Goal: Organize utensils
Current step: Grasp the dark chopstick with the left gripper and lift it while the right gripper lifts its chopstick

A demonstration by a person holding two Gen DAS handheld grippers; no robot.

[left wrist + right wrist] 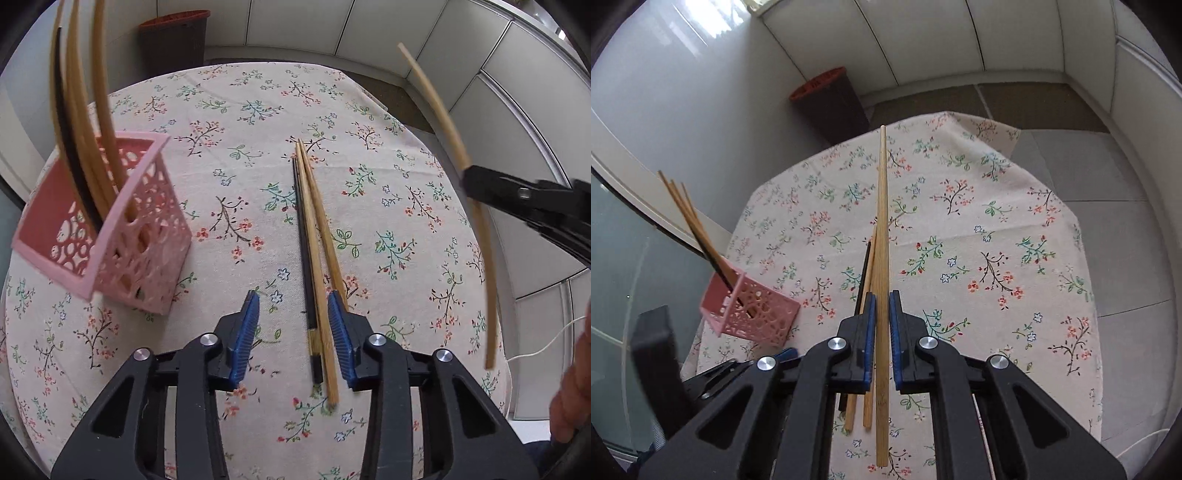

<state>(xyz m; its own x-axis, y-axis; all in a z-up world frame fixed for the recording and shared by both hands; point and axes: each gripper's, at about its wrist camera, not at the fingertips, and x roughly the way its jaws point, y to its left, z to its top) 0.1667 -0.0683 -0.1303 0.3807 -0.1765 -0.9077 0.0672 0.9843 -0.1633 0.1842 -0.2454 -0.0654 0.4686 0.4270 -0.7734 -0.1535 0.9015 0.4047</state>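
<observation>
floral-cloth table (229,110); pink holder (110,221) at left with several chopsticks. our right tongs (882,325) clamp one wooden chopstick (883,221) aloft; left tongs (293,332) spread over three lying chopsticks (314,258). next, we judge: carry it holderward.

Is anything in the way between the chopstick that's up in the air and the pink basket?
Nothing visible blocks it. The right hand-held gripper holds the chopstick above the floral tablecloth; the pink basket stands off to its left, with only open cloth between.
</observation>
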